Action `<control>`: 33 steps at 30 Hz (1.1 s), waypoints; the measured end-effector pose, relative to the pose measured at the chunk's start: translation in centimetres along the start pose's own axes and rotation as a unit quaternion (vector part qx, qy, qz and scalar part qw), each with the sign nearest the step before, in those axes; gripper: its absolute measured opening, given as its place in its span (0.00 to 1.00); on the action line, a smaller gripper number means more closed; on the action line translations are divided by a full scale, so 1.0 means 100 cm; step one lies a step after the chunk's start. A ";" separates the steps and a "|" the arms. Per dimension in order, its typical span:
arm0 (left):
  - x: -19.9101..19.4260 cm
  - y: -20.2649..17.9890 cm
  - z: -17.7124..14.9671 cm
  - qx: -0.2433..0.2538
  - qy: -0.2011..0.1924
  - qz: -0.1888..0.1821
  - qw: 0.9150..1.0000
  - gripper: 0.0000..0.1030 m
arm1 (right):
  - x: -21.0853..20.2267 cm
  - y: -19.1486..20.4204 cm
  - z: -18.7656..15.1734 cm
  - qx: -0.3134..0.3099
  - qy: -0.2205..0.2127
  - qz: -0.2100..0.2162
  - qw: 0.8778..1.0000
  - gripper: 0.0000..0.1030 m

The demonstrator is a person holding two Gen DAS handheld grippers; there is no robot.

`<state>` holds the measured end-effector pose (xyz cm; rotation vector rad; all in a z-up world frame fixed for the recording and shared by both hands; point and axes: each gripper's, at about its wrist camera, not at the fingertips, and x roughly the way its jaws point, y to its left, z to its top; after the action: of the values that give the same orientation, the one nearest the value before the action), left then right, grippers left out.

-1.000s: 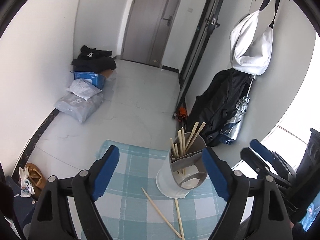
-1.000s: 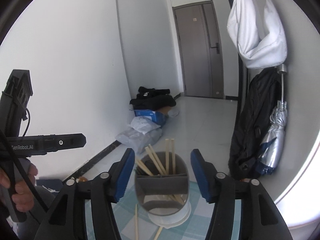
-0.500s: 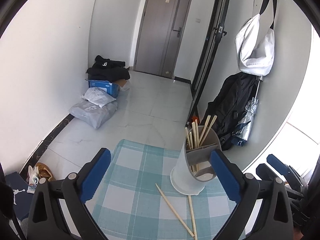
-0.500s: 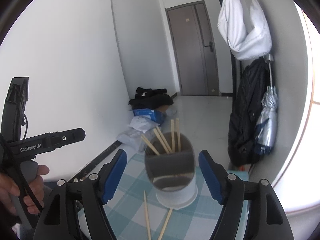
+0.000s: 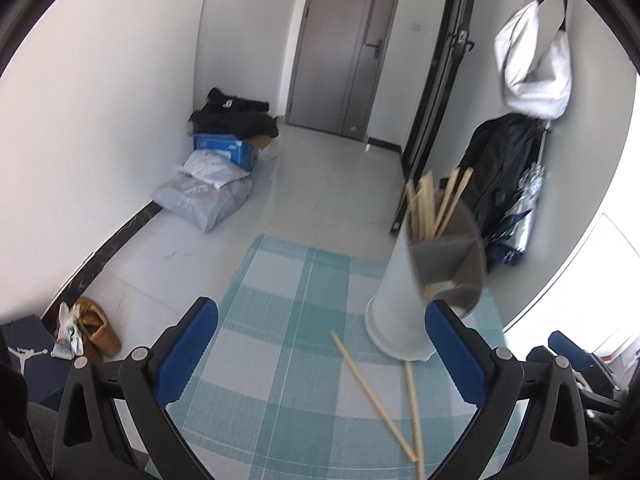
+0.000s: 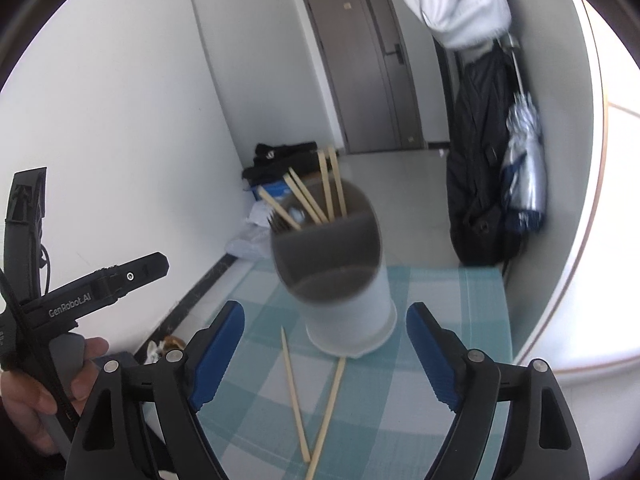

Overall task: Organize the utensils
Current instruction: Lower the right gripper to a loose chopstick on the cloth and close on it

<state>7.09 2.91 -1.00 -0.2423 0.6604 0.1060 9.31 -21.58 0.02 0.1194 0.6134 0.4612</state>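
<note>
A white utensil holder (image 5: 400, 312) with a grey divided insert stands on a teal checked cloth (image 5: 280, 320). Several wooden chopsticks (image 5: 434, 204) stick up from its far compartment. Two loose chopsticks (image 5: 372, 392) lie crossed on the cloth in front of it. My left gripper (image 5: 322, 350) hangs over the cloth left of the holder, its jaws opening with nothing between them. In the right wrist view the holder (image 6: 348, 312) is straight ahead and the crossed chopsticks (image 6: 294, 392) lie below my right gripper (image 6: 326, 354). Its jaws are opening too, with nothing between them.
The cloth's far edge (image 6: 440, 270) ends close behind the holder, with floor beyond. A black backpack (image 6: 476, 200) and a silver umbrella (image 6: 524, 168) hang on the right wall. A person's hand (image 6: 36, 396) holds the other tool at the left.
Both cameras have sunk toward the cloth and the holder looms larger. Both pairs of jaws have spread wider. The loose chopsticks have come more fully into view.
</note>
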 end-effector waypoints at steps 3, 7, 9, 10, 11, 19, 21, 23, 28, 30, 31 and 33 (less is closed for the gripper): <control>0.013 0.005 -0.014 -0.010 0.025 -0.001 1.000 0.99 | 0.009 -0.005 -0.010 0.011 0.027 -0.001 1.000 0.81; 0.022 0.006 -0.025 -0.009 0.050 0.009 0.999 0.99 | 0.018 -0.013 -0.024 0.026 0.054 -0.005 0.998 0.81; 0.023 0.007 -0.025 -0.008 0.054 0.007 0.999 0.99 | 0.024 -0.017 -0.029 0.030 0.065 -0.008 0.997 0.81; 0.023 0.007 -0.025 -0.008 0.055 0.008 0.998 0.99 | 0.028 -0.018 -0.032 0.033 0.071 -0.009 0.997 0.81; 0.023 0.007 -0.025 -0.007 0.054 0.007 0.998 0.99 | 0.031 -0.019 -0.034 0.036 0.075 -0.010 0.996 0.81; 0.032 0.009 -0.024 -0.001 0.070 -0.008 0.998 0.99 | 0.066 -0.014 -0.053 0.032 0.138 -0.034 0.989 0.81; 0.033 0.012 -0.023 -0.004 0.072 -0.011 0.997 0.99 | 0.076 -0.014 -0.057 0.031 0.151 -0.039 0.987 0.78; 0.033 0.014 -0.023 -0.006 0.075 -0.013 0.997 0.99 | 0.087 -0.012 -0.060 0.028 0.165 -0.044 0.985 0.74; 0.034 0.024 -0.024 -0.010 0.081 -0.015 0.997 0.99 | 0.116 -0.014 -0.071 0.018 0.204 -0.061 0.977 0.52; 0.036 0.030 -0.024 -0.017 0.087 -0.014 0.996 0.99 | 0.119 -0.012 -0.073 0.011 0.199 -0.067 0.978 0.51; 0.037 0.033 -0.024 -0.021 0.089 -0.015 0.996 0.99 | 0.119 -0.009 -0.073 0.002 0.195 -0.072 0.978 0.49; 0.038 0.037 -0.023 -0.026 0.092 -0.014 0.995 0.99 | 0.123 -0.001 -0.076 -0.016 0.200 -0.071 0.977 0.44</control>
<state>8.06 5.98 -5.82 -0.3150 0.8379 0.0738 13.79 -16.33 -12.63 -0.0510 1.0023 0.3569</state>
